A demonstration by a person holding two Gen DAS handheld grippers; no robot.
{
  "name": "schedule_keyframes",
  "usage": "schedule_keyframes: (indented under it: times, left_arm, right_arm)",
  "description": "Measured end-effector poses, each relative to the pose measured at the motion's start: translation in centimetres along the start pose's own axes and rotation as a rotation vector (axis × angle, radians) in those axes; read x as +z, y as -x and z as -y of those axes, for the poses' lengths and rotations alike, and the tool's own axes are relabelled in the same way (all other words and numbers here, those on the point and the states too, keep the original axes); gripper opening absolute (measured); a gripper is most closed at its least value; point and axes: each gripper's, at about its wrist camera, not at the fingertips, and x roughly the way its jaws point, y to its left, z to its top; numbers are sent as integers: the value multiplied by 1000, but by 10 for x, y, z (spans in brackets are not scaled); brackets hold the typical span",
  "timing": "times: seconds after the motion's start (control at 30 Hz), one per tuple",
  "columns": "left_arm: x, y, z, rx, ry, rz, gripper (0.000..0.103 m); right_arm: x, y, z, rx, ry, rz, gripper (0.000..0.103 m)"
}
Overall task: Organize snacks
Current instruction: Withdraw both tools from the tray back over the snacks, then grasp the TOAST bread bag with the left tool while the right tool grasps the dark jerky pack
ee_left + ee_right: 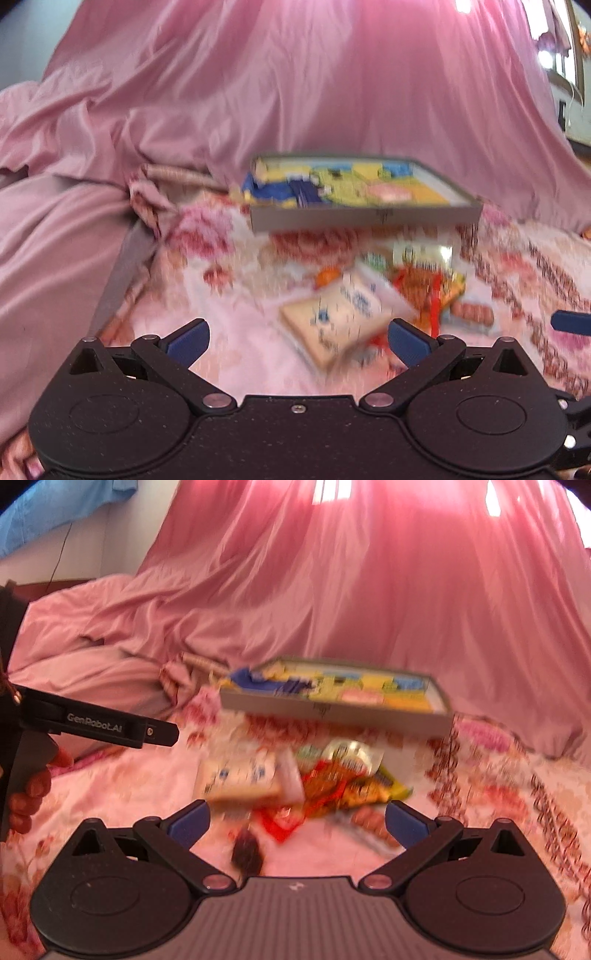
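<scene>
A pile of snack packets lies on a floral bedsheet. A cream packet with blue print (pixel 343 314) (pixel 240 775) sits at the pile's left, with red and orange packets (pixel 424 291) (pixel 340 786) beside it. A shallow grey box (pixel 369 216) (pixel 332 712) behind the pile holds blue and yellow packets. My left gripper (pixel 297 339) is open and empty, just short of the cream packet. My right gripper (pixel 297 819) is open and empty, above the pile's near edge. Both views are blurred.
A pink curtain (pixel 332 81) (pixel 406 590) hangs behind the box. A rumpled pink quilt (pixel 55 221) (pixel 110 635) lies at the left. A small dark lump (pixel 246 854) lies on the sheet near the right gripper. The left gripper's body (pixel 103 725) shows at the right view's left.
</scene>
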Motion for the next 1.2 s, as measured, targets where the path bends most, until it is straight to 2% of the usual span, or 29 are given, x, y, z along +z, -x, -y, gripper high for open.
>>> schedule_keyframes:
  times: [0.13, 0.27, 0.43, 0.57, 0.9, 1.1, 1.2]
  left_arm:
    - [-10, -11, -2, -2, -4, -82, 102]
    - [-17, -24, -5, -40, -19, -154, 102]
    - [-21, -38, -10, -47, -29, -188, 102]
    - [-19, -47, -15, -64, -30, -179, 102]
    - [-14, -67, -17, -141, -115, -131, 102]
    - [-6, -85, -17, -188, -175, -70, 102]
    - [-3, -97, -13, -204, -241, -32, 102]
  right_arm:
    - [-7, -11, 0, 15, -14, -81, 103]
    - [-13, -23, -1, 36, -22, -147, 103]
    - [-18, -39, -7, 75, -11, -192, 103]
    - [-19, -53, -11, 93, -7, -215, 103]
    - [-16, -84, -17, 133, 31, -276, 103]
    - [-16, -93, -14, 153, 7, -295, 101]
    - [-16, -93, -14, 160, 4, -291, 99]
